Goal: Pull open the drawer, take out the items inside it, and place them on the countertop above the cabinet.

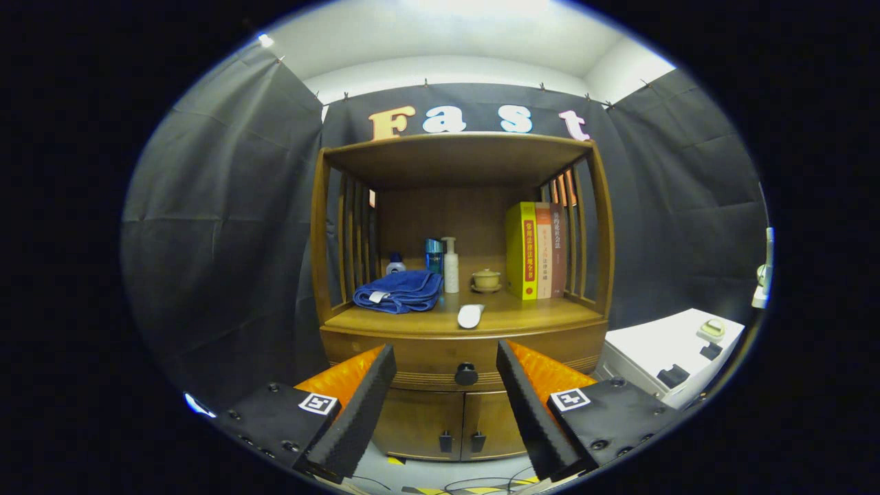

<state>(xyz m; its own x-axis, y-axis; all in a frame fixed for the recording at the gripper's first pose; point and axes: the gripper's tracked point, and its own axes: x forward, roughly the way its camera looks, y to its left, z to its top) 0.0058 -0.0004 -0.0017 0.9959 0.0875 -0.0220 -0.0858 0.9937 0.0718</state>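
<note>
A wooden cabinet stands ahead with its drawer (426, 354) closed under the countertop (522, 315). The drawer's round dark knob (466, 374) sits between my fingertips but farther off. My gripper (447, 357) is open, its fingers spread wide with nothing between them. On the countertop lie a folded blue towel (399, 291) and a white oval object (470, 315) near the front edge. The drawer's contents are hidden.
On the countertop behind stand small bottles (450, 265), a small lidded cup (486, 279) and upright books (536, 251). Two lower doors (457, 423) with dark handles sit below the drawer. A white unit (670, 350) stands to the right. Cables lie on the floor.
</note>
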